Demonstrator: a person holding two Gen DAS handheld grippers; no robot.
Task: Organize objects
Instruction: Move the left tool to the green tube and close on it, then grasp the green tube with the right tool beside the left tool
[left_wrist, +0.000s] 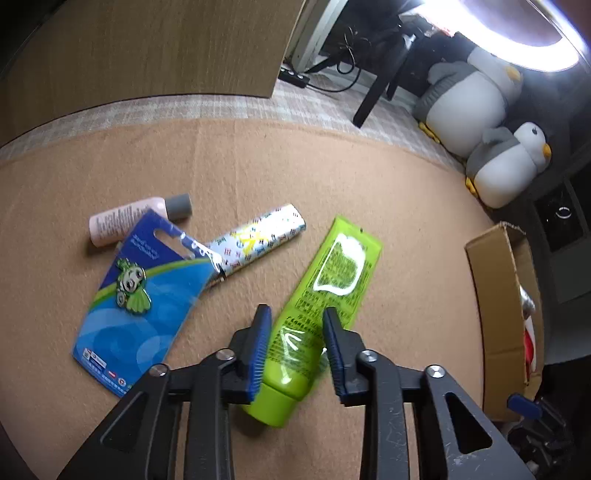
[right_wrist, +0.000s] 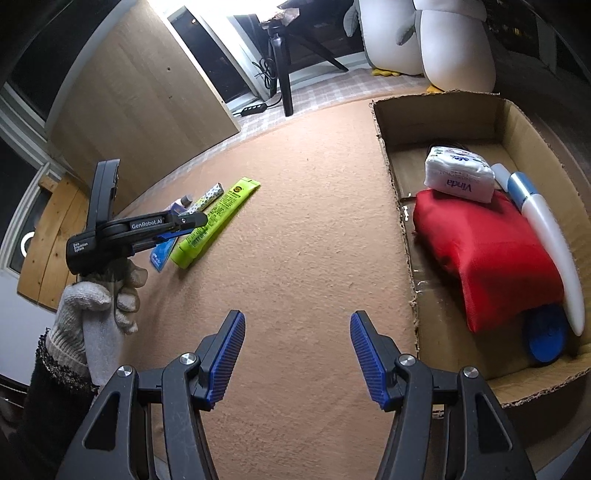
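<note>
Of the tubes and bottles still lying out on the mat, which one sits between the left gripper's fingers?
The lime-green tube: the left gripper straddles its cap end. The patterned white tube and pink bottle lie farther off.

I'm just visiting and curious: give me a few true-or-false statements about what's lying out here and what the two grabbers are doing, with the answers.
1. The left gripper has its jaws around the green tube. True.
2. The right gripper holds a bottle. False: nothing is between its open jaws.
3. The red pouch lies inside the cardboard box. True.
4. The tissue pack lies on the carpet. False: it rests on the red pouch.
</note>
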